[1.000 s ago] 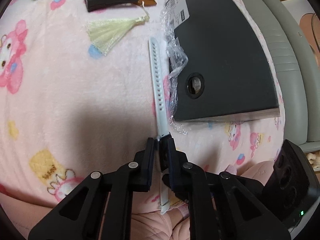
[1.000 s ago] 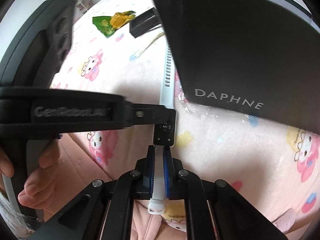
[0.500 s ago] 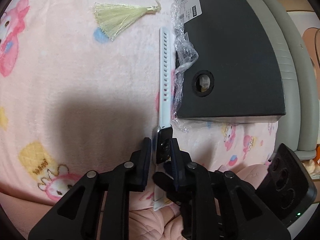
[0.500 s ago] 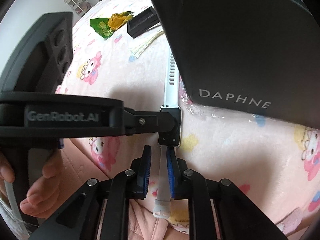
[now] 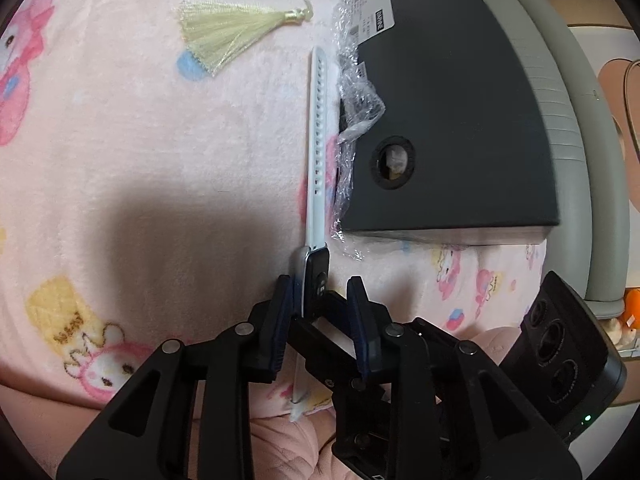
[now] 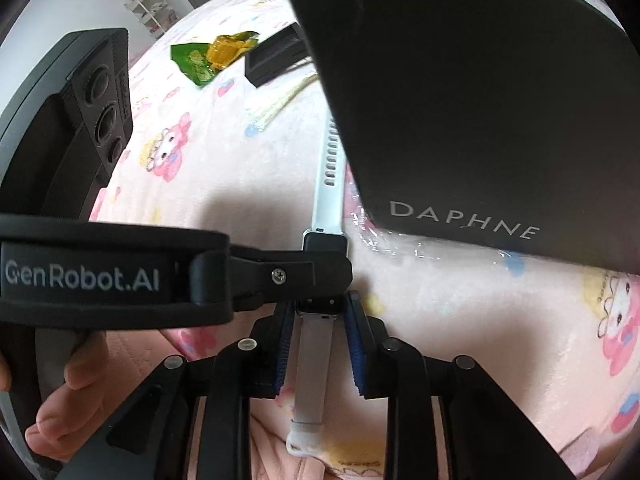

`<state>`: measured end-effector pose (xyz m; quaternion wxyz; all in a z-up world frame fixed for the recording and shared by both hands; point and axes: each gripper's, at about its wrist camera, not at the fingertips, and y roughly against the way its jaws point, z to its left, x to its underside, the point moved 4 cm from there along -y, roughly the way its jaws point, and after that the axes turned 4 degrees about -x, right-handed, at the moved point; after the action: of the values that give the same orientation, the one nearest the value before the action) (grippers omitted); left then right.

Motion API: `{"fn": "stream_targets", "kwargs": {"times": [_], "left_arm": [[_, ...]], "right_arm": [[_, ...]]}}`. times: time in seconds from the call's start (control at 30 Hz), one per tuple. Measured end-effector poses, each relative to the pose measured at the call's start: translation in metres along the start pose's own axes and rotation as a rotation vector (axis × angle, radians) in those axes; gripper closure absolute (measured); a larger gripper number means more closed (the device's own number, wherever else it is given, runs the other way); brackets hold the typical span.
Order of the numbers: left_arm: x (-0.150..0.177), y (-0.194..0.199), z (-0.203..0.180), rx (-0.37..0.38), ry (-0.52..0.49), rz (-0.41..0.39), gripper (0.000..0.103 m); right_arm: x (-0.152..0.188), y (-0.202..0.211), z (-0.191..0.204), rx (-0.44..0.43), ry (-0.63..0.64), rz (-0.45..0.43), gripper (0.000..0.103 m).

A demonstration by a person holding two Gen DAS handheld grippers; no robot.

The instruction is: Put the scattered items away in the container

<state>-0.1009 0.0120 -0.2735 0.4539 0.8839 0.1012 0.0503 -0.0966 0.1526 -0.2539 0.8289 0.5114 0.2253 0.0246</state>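
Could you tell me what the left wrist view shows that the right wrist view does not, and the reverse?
Only the left wrist view shows the black box's round finger hole, its printed label, the tassel's knotted head and the grey cushioned edge.

Only the right wrist view shows the DAPHNE lettering, the green and yellow wrapper, the strap's buckle end and a hand.

Both show the white smartwatch, the pale tassel, the pink blanket and both grippers' jaws opening around the watch.

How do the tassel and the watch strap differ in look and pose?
The tassel is pale yellow-green loose thread, fanned out; the watch strap is a white, stiff band with a row of holes. The tassel lies apart from the black box; the watch strap runs straight alongside it. Both lie on the pink blanket.
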Motion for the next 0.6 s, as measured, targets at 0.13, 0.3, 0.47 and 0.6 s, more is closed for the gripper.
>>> {"fn": "stream_targets", "kwargs": {"times": [0.13,0.3,0.47,0.6], "left_arm": [[0.004,0.005,-0.004,0.028,-0.005,-0.009,0.077],[0.007,0.001,-0.01,0.053,-0.03,0.015,0.077],[0.007,-0.009,-0.015,0.072,-0.037,0.04,0.077],[0.004,-0.008,-0.012,0.077,-0.01,0.025,0.077]], "right_arm": [[0.001,0.001,-0.001,-0.051,-0.016,0.006,0.08],[0.001,0.0,-0.001,-0.069,-0.013,0.017,0.08],[0.001,-0.006,-0.001,-0.046,-0.031,0.031,0.081],[0.002,0.002,-0.01,-0.042,-0.074,0.052,0.087]]}}
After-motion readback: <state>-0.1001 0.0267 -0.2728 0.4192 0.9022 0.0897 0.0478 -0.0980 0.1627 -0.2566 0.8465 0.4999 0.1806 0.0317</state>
